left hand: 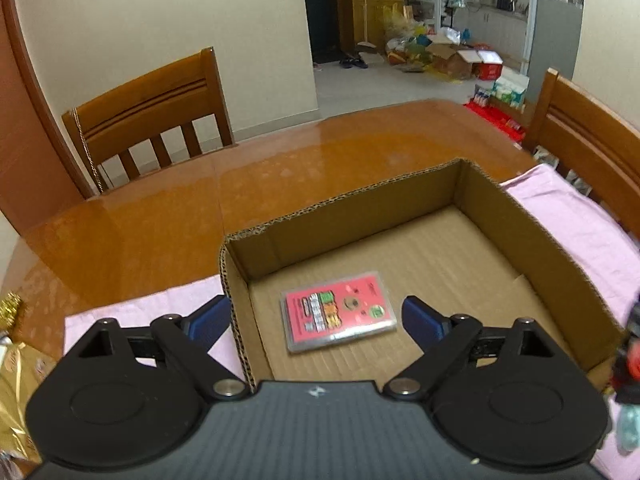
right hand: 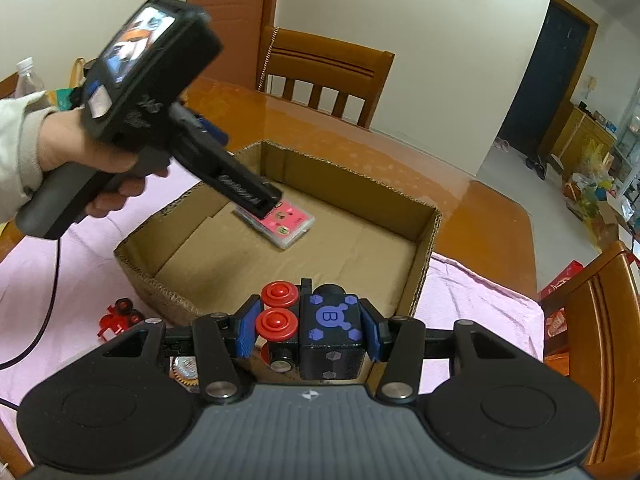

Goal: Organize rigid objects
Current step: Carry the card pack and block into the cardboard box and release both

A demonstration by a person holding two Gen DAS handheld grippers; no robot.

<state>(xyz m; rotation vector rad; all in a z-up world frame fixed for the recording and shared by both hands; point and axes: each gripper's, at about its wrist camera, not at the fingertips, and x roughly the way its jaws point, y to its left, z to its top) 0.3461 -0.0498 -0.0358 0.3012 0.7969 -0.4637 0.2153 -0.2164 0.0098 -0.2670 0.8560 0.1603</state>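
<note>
An open cardboard box (left hand: 532, 236) (right hand: 424, 240) stands on a pink cloth. A pink card case (left hand: 338, 312) (right hand: 286, 222) lies flat on the box floor. My left gripper (left hand: 316, 318) is open and empty, hovering just above the case with one finger outside the box's left wall; in the right wrist view it (right hand: 256, 196) hangs over the case. My right gripper (right hand: 308, 328) is shut on a black toy truck with red wheels (right hand: 316, 328), held over the box's near edge.
A red toy piece (right hand: 118, 316) lies on the pink cloth (right hand: 480, 300) left of the box. Gold wrapped items (left hand: 16, 360) sit at the left. Wooden chairs (left hand: 152, 120) (right hand: 328, 72) stand around the glossy table (left hand: 280, 160). A plastic bottle (right hand: 28, 78) is far left.
</note>
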